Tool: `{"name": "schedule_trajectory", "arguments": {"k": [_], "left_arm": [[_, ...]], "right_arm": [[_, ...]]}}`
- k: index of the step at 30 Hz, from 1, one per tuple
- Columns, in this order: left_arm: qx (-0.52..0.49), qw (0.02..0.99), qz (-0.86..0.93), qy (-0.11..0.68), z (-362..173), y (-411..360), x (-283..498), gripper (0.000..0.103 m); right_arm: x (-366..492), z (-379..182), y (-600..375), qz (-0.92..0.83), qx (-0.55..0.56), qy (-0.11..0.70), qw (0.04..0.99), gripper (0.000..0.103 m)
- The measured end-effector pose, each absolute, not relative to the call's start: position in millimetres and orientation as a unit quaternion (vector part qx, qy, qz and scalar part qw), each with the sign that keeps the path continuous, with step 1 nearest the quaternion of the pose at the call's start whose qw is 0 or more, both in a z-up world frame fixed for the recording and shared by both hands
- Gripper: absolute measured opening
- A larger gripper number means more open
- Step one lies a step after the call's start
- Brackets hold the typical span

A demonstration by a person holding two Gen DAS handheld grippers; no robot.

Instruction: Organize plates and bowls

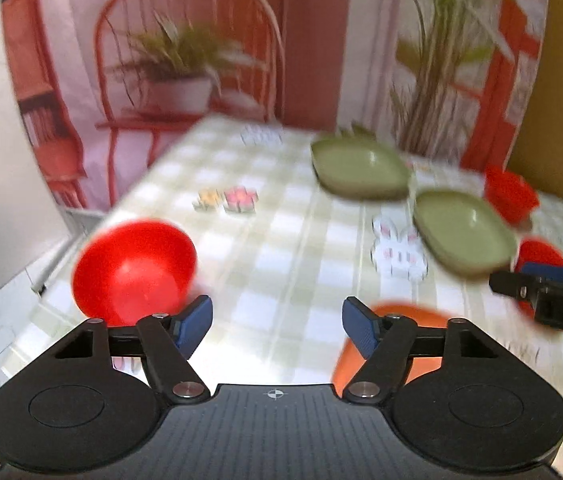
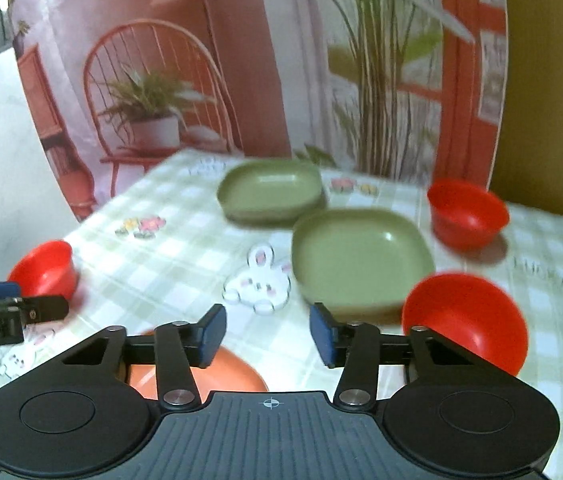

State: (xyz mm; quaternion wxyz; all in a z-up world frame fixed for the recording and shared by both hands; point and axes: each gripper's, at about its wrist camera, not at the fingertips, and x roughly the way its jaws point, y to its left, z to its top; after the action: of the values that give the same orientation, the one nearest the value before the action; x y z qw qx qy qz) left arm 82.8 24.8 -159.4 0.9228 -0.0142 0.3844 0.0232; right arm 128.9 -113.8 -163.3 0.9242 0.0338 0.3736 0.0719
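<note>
Hovering over the checked tablecloth (image 2: pixel 169 280), the left gripper (image 1: pixel 277 328) has its jaws spread wide and empty, a red bowl (image 1: pixel 133 270) at its ten o'clock. Two green plates (image 2: pixel 271 190) (image 2: pixel 361 260) sit mid-table, close together. The right gripper (image 2: pixel 267 334) also gapes empty, an orange dish (image 2: pixel 217 372) beneath it, another red bowl (image 2: pixel 467 320) at three o'clock, a third (image 2: pixel 466 212) at one o'clock.
</note>
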Motion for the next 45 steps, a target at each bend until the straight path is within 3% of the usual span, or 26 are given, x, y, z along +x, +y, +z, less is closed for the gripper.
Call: {"name": "schedule_trajectory", "arguments": {"k": [5, 14, 24, 27, 30, 36, 45], "left_arm": [[-0.018, 0.894, 0.018, 0.448, -189, 24, 90, 0.069], [-0.022, 0.868, -0.013, 0.495, -214, 11, 79, 0.065], [-0.057, 0.863, -0.010, 0.502, -217, 16, 80, 0.030], [-0.060, 0.863, -0.015, 0.501, -217, 14, 80, 0.024], [-0.059, 0.865, -0.019, 0.498, -217, 11, 79, 0.018], [-0.058, 0.866, -0.025, 0.496, -217, 10, 78, 0.012], [-0.048, 0.873, -0.030, 0.485, -214, 8, 76, 0.011]], "right_arm": [[126, -184, -120, 0.070, 0.045, 0.398, 0.913, 0.034], [120, -203, -126, 0.070, 0.070, 0.429, 0.898, 0.030], [117, -207, -122, 0.080, 0.070, 0.439, 0.892, 0.020], [116, -209, -120, 0.084, 0.067, 0.441, 0.891, 0.010], [115, -209, -118, 0.089, 0.065, 0.443, 0.890, 0.009], [114, -207, -116, 0.090, 0.061, 0.438, 0.892, 0.008], [113, -204, -117, 0.089, 0.062, 0.430, 0.896, 0.007]]}}
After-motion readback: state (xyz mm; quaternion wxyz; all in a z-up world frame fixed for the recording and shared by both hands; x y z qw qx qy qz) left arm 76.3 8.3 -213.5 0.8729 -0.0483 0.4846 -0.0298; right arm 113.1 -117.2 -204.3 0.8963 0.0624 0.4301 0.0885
